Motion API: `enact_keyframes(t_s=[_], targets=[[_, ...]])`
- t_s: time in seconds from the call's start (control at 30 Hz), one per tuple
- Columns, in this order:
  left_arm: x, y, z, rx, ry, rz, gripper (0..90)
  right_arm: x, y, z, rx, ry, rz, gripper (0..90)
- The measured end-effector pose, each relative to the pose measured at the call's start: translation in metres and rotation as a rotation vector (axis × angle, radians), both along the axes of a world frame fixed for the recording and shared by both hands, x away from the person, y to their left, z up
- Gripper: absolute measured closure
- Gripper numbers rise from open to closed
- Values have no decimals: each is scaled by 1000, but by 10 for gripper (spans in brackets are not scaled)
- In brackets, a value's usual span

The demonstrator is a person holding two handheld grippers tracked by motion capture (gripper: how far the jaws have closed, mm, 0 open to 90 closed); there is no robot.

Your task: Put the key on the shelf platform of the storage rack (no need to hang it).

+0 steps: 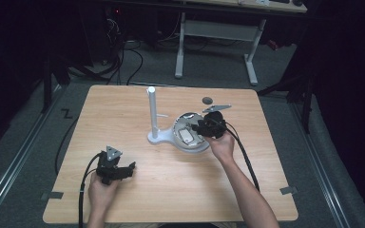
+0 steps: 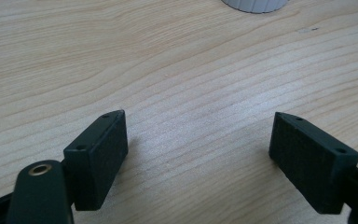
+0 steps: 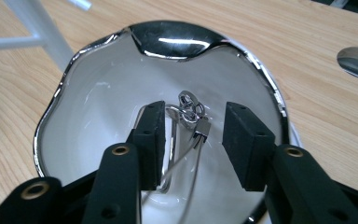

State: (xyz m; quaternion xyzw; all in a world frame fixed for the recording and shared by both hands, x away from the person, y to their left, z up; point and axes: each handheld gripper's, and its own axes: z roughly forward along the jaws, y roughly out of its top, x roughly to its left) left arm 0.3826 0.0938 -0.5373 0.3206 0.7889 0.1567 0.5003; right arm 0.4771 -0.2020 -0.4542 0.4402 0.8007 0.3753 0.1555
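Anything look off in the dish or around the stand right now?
Nothing stands out. The metal ring with its wire loop lies inside the chrome-rimmed dish, between the right gripper pads, untouched. The white stand is upright.

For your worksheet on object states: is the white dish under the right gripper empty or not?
Not empty. The white dish holds a small metal ring-and-wire piece, lying between the right gripper's open jaws.

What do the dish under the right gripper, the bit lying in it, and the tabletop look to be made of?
Dish: glossy white inside with a mirror chrome-like rim that shows bright reflections; probably glazed ceramic or plated metal.
Keyring piece: shiny silver rings, clasp and thin wire loop; looks like polished metal.
Table: pale wood grain with a matte sheen; wood or laminate, can't tell which.
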Motion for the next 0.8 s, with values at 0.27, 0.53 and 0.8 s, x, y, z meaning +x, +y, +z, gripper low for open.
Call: enact_keyframes(t_s=[0.27, 0.53, 0.8], targets=[[1, 0, 0, 0, 0, -3, 197, -7, -12, 14, 36, -27, -9, 572], [0, 0, 0, 2, -1, -4, 197, -16, -38, 14, 45, -31, -51, 561], [0, 0, 0, 1, -1, -4, 197, -26, -63, 21, 73, -46, -100, 561]])
